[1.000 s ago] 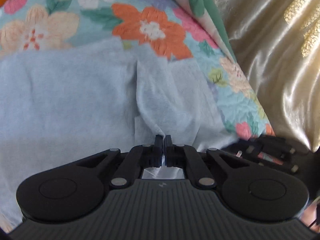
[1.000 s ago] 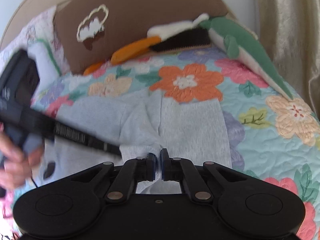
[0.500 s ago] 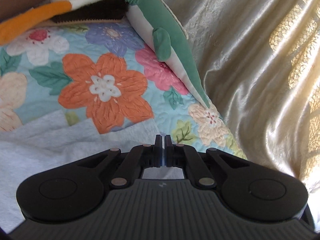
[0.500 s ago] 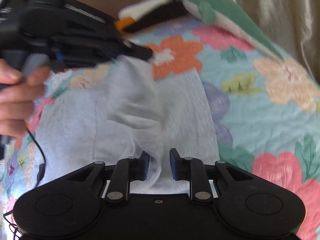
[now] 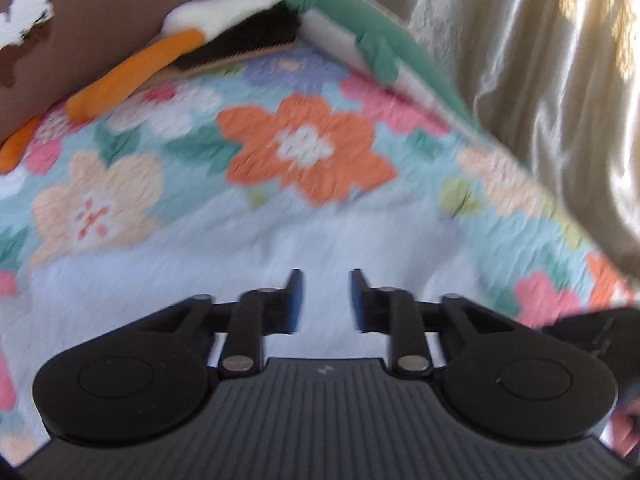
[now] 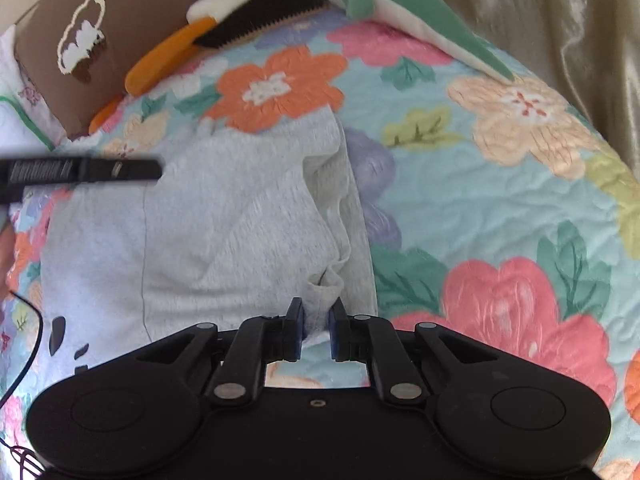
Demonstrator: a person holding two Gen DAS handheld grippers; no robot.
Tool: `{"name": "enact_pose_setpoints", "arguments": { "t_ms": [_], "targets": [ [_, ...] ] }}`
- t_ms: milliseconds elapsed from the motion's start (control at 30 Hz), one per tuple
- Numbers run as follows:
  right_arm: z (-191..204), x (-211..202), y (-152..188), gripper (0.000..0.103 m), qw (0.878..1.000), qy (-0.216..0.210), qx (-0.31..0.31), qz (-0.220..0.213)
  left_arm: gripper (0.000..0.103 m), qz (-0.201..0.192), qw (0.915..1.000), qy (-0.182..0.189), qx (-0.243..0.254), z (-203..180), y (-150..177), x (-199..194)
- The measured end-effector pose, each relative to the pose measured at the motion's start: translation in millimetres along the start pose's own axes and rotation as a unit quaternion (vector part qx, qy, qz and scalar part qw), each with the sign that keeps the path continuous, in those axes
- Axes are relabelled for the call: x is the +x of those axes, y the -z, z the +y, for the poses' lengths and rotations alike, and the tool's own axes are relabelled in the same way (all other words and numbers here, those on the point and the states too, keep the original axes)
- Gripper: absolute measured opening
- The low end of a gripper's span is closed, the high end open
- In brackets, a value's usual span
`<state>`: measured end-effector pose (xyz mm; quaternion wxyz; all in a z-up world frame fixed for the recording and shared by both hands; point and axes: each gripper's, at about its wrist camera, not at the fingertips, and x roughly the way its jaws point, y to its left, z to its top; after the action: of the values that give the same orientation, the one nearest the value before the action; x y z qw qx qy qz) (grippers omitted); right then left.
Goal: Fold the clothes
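A light grey garment point(image 6: 240, 232) lies on the floral quilt point(image 6: 500, 184), partly folded, with a flap laid over its right half. My right gripper point(image 6: 318, 312) is at the garment's near right edge. Its jaws are closing, and a puckered ridge of grey fabric is pinched between the pads. My left gripper point(image 5: 325, 284) hovers over the grey garment point(image 5: 240, 248) in a blurred view. Its jaws are opening and nothing is between them. In the right wrist view the left gripper's fingers point(image 6: 120, 169) reach in from the left above the garment.
A brown cushion point(image 6: 120, 12) and plush toys, one green point(image 6: 400, 4) and one orange, white and black point(image 6: 256, 16), line the far edge of the bed. A shiny cream curtain point(image 5: 540, 80) hangs on the right. A black cable point(image 6: 28, 344) trails at the left.
The left gripper carried a fabric flap across, let it go and opened. The right gripper opened, then narrowed onto a fold at the garment's near right edge.
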<state>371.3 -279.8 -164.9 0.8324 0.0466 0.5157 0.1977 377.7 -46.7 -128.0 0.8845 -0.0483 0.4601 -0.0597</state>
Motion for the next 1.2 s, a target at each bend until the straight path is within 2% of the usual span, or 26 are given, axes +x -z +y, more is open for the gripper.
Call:
{"name": "enact_pose_setpoints", "arguments": {
  "t_ms": [100,167,200,267,333,367,467,567,633,667,800,867,967,1000,1033,1067,1100,1167,1200],
  "targets": [
    [-9.6,-1.4,1.2,0.015,1.000,-0.007,0.025,0.010,0.039,0.038,0.9976,-0.056,0.012,14.1,34.6,2.6],
    [-12.6,-4.8,1.1,0.021,0.999,-0.007,0.034,0.007,0.041,0.028,0.9966,-0.078,0.004,30.6,52.8,-5.5],
    [-12.1,-6.9,1.5,0.027,1.000,0.004,0.030,0.004,0.041,0.017,0.9962,-0.085,-0.006,41.2,60.1,-12.0],
    [-8.8,-10.2,0.5,0.029,0.999,0.043,0.006,-0.009,0.041,0.008,0.9925,-0.117,-0.037,66.3,73.2,-25.2],
    [-9.0,-12.7,-3.1,0.033,0.997,0.070,-0.004,-0.023,0.045,0.017,0.9881,-0.133,-0.075,93.3,84.6,-34.4],
    [-10.9,-15.0,-4.2,0.034,0.998,0.062,0.006,-0.029,0.046,0.020,0.9865,-0.132,-0.094,105.4,91.1,-38.6],
    [-14.0,-20.8,-6.2,0.045,0.998,0.028,0.031,-0.043,0.046,0.023,0.9850,-0.098,-0.140,130.7,113.2,-50.0],
    [-1.1,-25.1,-3.3,0.047,0.999,0.003,0.012,-0.042,0.047,0.031,0.9847,-0.110,-0.132,123.5,127.4,-57.3],
    [10.5,-31.3,2.3,0.050,0.999,-0.014,-0.010,-0.033,0.063,0.043,0.9848,-0.116,-0.122,115.1,135.5,-61.0],
    [16.0,-34.9,6.5,0.052,0.999,-0.028,-0.018,-0.026,0.067,0.049,0.9852,-0.110,-0.122,113.1,140.5,-62.5],
    [37.9,-47.0,37.9,0.054,0.994,-0.097,-0.041,0.016,0.067,0.042,0.9906,-0.079,-0.103,103.7,164.7,-75.5],
    [49.4,-45.8,54.6,0.054,0.993,-0.099,-0.056,0.033,0.067,0.038,0.9909,-0.072,-0.107,101.2,176.8,-81.9],
    [65.8,-36.7,72.2,0.054,0.991,-0.084,-0.088,0.054,0.069,0.028,0.9892,-0.044,-0.137,100.3,190.4,-88.6],
    [70.8,-31.8,75.3,0.054,0.990,-0.074,-0.102,0.059,0.069,0.023,0.9888,-0.039,-0.142,99.2,193.7,-90.0],
    [74.5,-25.4,77.6,0.049,0.989,-0.057,-0.118,0.063,0.069,0.019,0.9892,-0.039,-0.140,96.5,196.3,-90.8],
    [76.8,-21.0,80.1,0.036,0.988,-0.048,-0.132,0.067,0.068,0.017,0.9897,-0.041,-0.136,93.5,198.2,-91.9],
    [77.5,-20.7,82.4,0.014,0.986,-0.045,-0.146,0.069,0.066,0.021,0.9904,-0.044,-0.130,89.8,198.5,-93.5],
    [77.3,-31.9,84.7,0.009,0.984,-0.041,-0.162,0.059,0.056,0.029,0.9911,-0.047,-0.121,84.1,199.1,-97.9],
    [75.5,-36.4,85.3,0.008,0.984,-0.036,-0.163,0.058,0.055,0.036,0.9908,-0.048,-0.121,82.5,200.5,-99.3]
  ]
}}
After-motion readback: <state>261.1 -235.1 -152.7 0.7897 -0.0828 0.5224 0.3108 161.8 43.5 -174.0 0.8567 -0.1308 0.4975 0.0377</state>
